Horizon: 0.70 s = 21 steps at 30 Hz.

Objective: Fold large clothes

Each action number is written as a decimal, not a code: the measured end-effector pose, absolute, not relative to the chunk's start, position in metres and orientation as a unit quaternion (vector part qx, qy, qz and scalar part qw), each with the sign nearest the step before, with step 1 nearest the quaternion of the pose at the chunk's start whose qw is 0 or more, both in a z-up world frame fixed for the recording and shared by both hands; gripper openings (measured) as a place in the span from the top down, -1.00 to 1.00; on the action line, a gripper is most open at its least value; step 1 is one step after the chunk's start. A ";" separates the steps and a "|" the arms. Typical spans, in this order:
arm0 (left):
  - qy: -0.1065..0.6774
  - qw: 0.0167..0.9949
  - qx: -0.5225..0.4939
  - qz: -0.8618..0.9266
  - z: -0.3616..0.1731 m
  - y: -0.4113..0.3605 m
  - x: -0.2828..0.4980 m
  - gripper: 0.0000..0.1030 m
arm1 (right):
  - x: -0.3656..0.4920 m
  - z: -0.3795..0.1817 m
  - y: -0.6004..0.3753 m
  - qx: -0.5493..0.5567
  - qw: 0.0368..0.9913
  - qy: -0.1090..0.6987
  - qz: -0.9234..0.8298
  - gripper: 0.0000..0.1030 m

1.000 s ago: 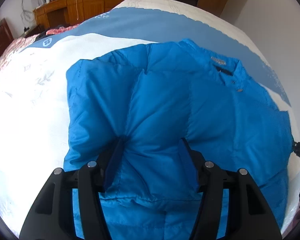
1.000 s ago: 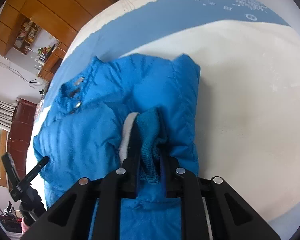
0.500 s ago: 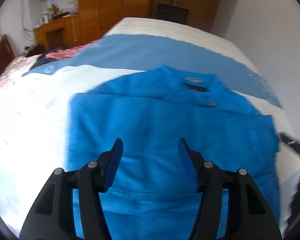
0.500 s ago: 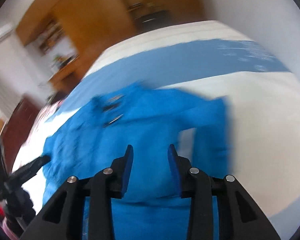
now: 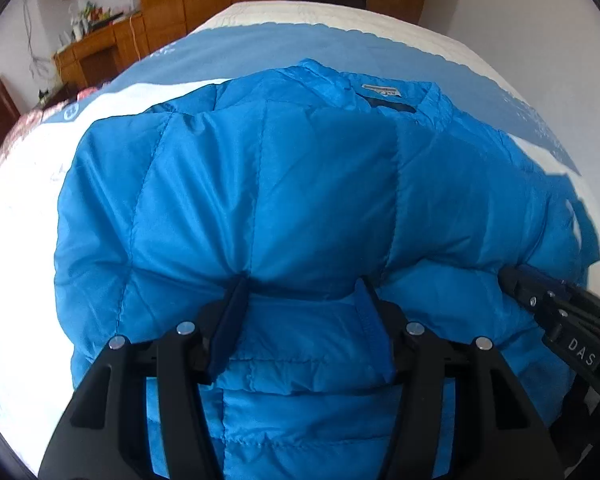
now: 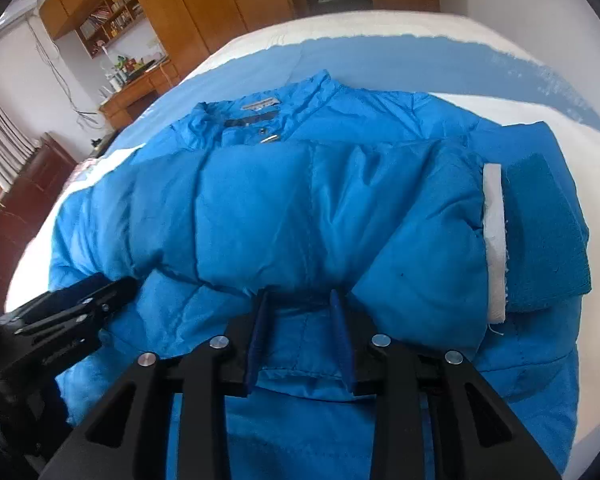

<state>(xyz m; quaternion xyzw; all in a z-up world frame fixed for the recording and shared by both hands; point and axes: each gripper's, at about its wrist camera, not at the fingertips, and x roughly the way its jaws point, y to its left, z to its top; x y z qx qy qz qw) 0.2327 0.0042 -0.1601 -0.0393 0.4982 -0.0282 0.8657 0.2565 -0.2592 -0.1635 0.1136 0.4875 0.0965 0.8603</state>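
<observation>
Now my left tongs [image 5: 300,288] point down at the blue puffer jacket [image 5: 292,184], which lies spread on the bed [image 5: 20,216] with its collar [image 5: 384,94] at the far end. The two blue pads stand apart, and a padded fold of the jacket bulges between them; the fabric is dented at the tip of the left pad, so the tips press into it. Whether the fold is really clamped or only pushed, I cannot tell from this view.

My right tongs [image 6: 300,300] are over the same jacket, nearer to the side where the sleeve is folded across the body. Their jaws have just been closing a little and now stand narrower than the left ones, but with a gap. The rolled edge of the jacket sits at the tips and between the pads; a firm grip I cannot confirm. The knitted cuff [image 6: 544,236] with its white lining band [image 6: 494,240] lies on the right part of the jacket, apart from the pads.

Each tongs shows at the edge of the other camera, so they are side by side along the near edge of the jacket. Behind the bed stand a wooden wardrobe [image 6: 204,12] and a desk [image 5: 96,52].
</observation>
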 end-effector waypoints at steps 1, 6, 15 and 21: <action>0.495 0.867 -0.050 -0.034 -0.155 0.005 0.233 -0.04 | 0.257 -0.155 -0.266 0.133 0.858 0.484 0.109 0.41; 0.465 0.883 -0.049 -0.038 -0.128 0.001 0.260 -0.04 | 0.286 -0.124 -0.281 0.140 0.871 0.460 0.098 0.38; 0.515 0.856 -0.040 -0.015 -0.152 -0.005 0.330 -0.06 | 0.348 -0.162 -0.291 0.146 0.856 0.493 0.051 0.47; 0.534 0.845 -0.038 -0.013 -0.164 -0.006 0.338 -0.06 | 0.354 -0.173 -0.283 0.111 0.854 0.506 0.040 0.51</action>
